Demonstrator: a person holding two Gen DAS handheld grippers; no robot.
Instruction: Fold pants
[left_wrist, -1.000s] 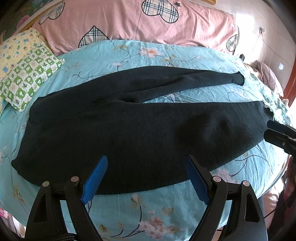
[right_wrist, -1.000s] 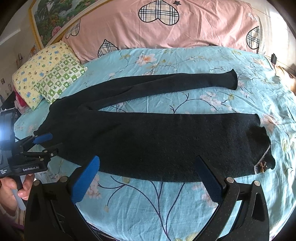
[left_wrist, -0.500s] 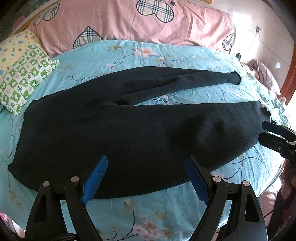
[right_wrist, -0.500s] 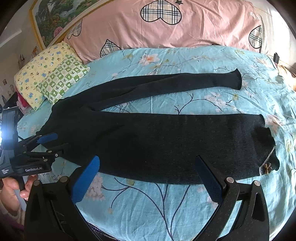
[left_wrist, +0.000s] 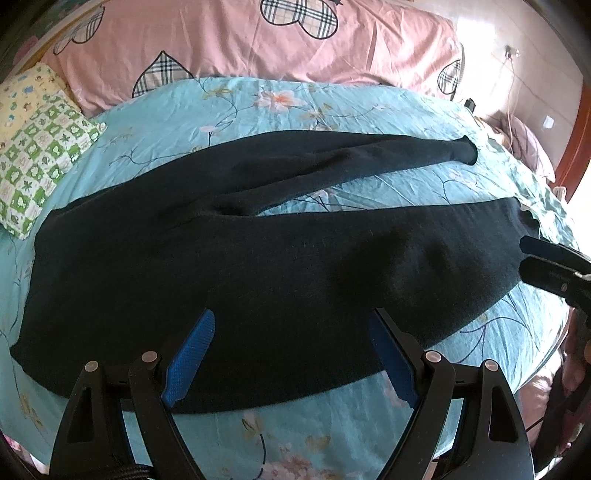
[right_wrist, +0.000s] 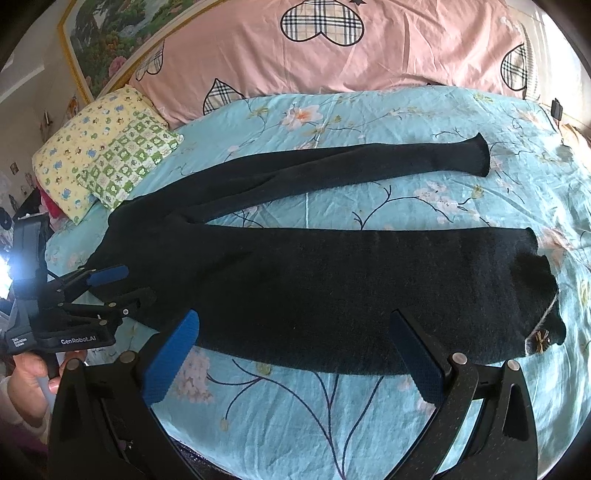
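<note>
Bed (right_wrist: 332, 413) under a turquoise floral sheet; pink quilt (right_wrist: 369, 55) along the far edge, patterned pillows (right_wrist: 107, 158) at the far left corner, daylight from the right.

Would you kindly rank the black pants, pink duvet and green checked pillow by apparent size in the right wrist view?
1. black pants
2. pink duvet, partly cut off, so unsure
3. green checked pillow

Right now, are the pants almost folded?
Not yet. The pants lie flat on the bed sheet, legs spread apart, with no fold. Both the left gripper and the right gripper are open above the near edge, holding nothing. All folding remains.
</note>
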